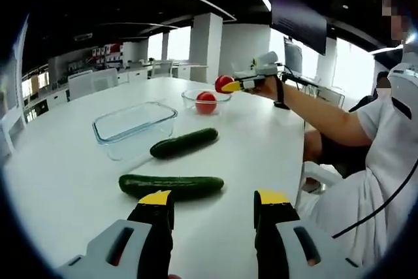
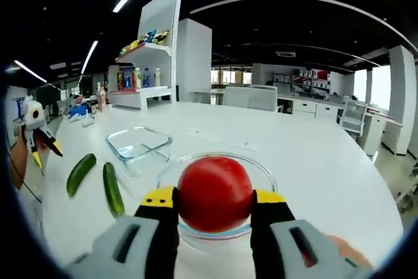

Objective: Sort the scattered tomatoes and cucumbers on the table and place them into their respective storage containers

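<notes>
Right gripper (image 2: 214, 202) clamped on a smooth round tomato (image 2: 215, 193) above the round glass bowl (image 2: 261, 173) (another tomato (image 1: 206, 102) inside). Left gripper (image 1: 214, 202) wide open, unladen, near two glossy cucumbers (image 1: 171, 186) beside rectangular glass container (image 1: 134, 129).

Cucumbers: 2 — near one (image 1: 171, 186), far one (image 1: 184, 142), both loose on desk (image 1: 72, 181). 
Tomatoes: 2 — one (image 1: 206, 102) in round glass bowl (image 1: 190, 98), one (image 2: 215, 193) held between right claw (image 2: 215, 202) jaws, above bowl. 
Glass containers: 2 — round bowl, 1; rectangular dish (image 1: 134, 129), 1. 
Claws: 2 — left claw (image 1: 213, 200), right claw.
</notes>
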Tool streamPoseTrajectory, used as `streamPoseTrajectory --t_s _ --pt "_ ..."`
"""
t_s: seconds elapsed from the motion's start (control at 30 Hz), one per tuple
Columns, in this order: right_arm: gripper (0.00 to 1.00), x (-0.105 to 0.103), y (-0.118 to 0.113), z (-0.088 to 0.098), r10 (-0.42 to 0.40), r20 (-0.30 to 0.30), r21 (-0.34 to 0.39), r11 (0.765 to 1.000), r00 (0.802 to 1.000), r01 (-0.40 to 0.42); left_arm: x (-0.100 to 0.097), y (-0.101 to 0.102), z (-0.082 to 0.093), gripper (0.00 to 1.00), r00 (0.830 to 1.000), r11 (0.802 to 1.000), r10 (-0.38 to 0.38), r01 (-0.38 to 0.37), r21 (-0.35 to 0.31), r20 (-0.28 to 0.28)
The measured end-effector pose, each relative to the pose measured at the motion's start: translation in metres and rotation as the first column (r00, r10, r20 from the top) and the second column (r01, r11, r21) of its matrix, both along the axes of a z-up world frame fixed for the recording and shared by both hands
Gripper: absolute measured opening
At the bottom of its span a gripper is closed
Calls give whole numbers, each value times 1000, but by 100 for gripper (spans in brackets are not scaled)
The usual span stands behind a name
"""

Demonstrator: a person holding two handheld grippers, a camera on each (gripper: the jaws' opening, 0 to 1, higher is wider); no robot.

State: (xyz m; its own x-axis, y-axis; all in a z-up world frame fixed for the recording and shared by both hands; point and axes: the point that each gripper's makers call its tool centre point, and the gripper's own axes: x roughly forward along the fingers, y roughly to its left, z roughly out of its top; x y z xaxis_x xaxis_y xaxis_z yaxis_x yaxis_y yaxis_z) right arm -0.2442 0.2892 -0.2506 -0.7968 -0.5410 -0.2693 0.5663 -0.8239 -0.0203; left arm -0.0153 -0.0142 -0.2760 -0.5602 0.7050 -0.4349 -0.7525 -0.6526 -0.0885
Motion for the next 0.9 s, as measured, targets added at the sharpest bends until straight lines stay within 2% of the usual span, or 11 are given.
streamPoseTrajectory --t_s 0.4,0.53,0.63,0.77,0.9 --pt "41 -4 -1 -11 -10 16 20 1000 1000 10 5 0 -8 49 1000 1000 4 -4 -12 23" --pt "41 -3 -5 -14 -9 2 34 999 1000 9 2 0 -13 48 999 1000 7 -6 -22 33" --pt "41 -3 -5 -13 -14 2 19 1000 1000 14 2 1 -14 48 1000 999 11 -10 -42 27" --pt "41 -5 -7 -14 -32 -24 16 999 999 32 2 2 -14 48 1000 999 4 -3 -38 27" --pt "41 -8 -12 -16 -30 -25 12 999 999 30 4 0 -15 48 1000 999 12 -11 -42 27"
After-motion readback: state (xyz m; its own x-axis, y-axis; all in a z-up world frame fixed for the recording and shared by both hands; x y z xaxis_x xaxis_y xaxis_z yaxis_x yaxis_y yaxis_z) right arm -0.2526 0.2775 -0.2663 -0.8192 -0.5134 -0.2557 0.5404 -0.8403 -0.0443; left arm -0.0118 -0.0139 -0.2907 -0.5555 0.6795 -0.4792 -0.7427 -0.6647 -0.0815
